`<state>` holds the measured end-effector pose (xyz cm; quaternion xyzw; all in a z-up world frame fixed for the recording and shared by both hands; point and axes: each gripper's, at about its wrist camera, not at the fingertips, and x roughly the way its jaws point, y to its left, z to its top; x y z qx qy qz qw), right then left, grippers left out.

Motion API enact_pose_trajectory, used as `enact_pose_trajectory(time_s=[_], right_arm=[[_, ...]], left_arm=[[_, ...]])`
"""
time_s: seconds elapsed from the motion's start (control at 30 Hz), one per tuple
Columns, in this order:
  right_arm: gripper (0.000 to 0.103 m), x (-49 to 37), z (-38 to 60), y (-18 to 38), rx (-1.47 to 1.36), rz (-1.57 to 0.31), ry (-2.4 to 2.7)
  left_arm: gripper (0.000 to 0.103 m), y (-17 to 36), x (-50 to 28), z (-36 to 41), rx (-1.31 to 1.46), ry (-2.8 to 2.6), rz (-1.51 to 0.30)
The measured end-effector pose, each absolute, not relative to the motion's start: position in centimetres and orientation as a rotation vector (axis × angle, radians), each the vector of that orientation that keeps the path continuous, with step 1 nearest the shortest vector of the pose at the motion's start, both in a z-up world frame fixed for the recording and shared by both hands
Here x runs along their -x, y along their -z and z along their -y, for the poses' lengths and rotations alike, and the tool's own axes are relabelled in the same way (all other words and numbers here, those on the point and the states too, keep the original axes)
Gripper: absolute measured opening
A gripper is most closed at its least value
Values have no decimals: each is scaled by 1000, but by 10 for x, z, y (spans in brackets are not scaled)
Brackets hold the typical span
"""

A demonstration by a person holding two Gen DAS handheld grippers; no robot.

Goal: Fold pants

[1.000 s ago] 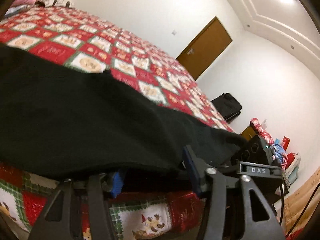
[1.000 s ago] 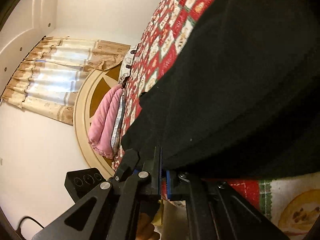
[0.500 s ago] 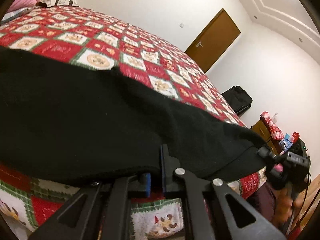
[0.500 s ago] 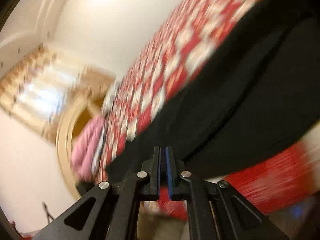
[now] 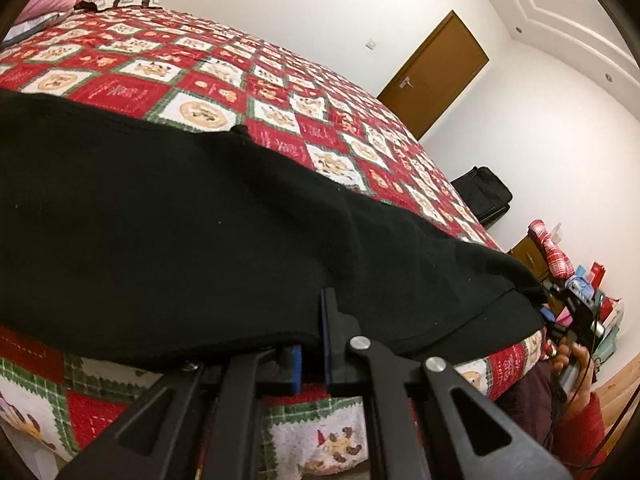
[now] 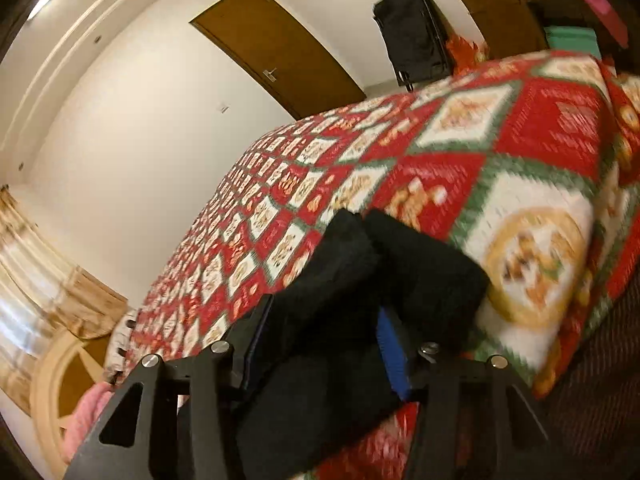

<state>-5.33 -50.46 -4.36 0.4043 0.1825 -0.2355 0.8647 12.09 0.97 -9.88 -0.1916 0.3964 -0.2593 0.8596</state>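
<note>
- Left gripper [image 5: 311, 344]: jaws nearly together, pinching the near edge of the black pants [image 5: 168, 232], which lie spread across the quilt [image 5: 280, 92].
- Right gripper [image 6: 324, 336]: jaws wide apart, bunched pants fabric between them.

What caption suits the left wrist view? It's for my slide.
Left gripper pinching the near edge of black pants on a quilted bed.
</note>
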Motion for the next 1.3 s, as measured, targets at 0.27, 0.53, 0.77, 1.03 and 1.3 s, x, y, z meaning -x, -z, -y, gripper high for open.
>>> enact_pose_trajectory(time_s=[0.27, 0.53, 0.77, 1.03, 1.3], right_arm=[[8, 28, 512, 43, -810, -501, 535], [6, 32, 501, 15, -715, -487, 527], [6, 43, 504, -34, -697, -388, 448], [6, 91, 526, 37, -835, -481, 484], [9, 112, 537, 44, -995, -429, 497]], left_arm=[[8, 103, -122, -9, 396, 544, -861], [8, 94, -123, -13, 387, 551, -839], [8, 80, -123, -28, 393, 515, -799], [8, 100, -118, -31, 356, 503, -884], [14, 103, -116, -25, 204, 451, -898]])
